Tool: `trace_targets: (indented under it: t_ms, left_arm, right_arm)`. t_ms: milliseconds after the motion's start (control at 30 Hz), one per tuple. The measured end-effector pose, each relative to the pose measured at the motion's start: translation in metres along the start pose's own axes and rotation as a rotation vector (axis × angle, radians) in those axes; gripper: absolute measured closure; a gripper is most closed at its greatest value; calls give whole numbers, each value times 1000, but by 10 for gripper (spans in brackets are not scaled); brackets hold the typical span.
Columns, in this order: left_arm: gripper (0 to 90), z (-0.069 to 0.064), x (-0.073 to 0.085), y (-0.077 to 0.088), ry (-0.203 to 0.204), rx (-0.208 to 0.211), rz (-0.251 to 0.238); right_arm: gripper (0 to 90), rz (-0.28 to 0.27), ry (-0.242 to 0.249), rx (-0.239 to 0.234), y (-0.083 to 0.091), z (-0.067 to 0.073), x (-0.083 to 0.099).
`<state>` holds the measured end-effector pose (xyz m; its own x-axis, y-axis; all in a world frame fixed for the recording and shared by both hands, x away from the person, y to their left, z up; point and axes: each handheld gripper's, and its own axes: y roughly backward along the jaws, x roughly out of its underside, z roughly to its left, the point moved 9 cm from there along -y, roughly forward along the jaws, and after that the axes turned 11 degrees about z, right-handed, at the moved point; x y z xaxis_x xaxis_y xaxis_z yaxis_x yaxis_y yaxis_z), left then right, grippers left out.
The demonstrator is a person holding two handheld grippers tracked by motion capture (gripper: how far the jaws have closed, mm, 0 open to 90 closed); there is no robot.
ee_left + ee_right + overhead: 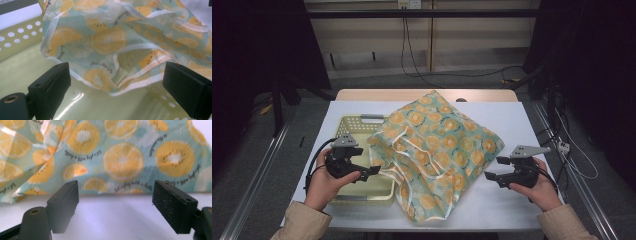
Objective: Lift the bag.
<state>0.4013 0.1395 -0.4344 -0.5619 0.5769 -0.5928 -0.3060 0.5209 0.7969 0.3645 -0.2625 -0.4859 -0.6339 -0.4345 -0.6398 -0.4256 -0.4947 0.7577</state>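
Left gripper (371, 171) over pale yellow perforated basket (362, 191) at worktop (512, 120) left side, fingers (50, 87) spread wide, empty, just short of cloth edge. Citrus-print cloth (437, 145), teal with orange slices and white trim, crumpled mid-worktop, left part draped over basket's right rim and sagging inside. Right gripper (496, 168) low over bare white worktop, just right of cloth, fingers (63, 200) spread, nothing between.

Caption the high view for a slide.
Two open grippers, left and right, flank a citrus-print cloth draped over a yellow basket.
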Motion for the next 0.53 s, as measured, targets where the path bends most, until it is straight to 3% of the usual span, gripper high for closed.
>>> trace_targets:
  t_ms: [167,333,533]
  left_arm:
    - [83,-2,5,3,6,-18,-11]
    - [83,-4,12,4,-5,-38,24]
    - [82,-3,19,4,33,-14,6]
  right_arm:
    - [210,8,-9,-2,-2,1,12]
    - [206,11,-3,-3,-1,4,21]
    - [201,13,-13,-4,0,4,24]
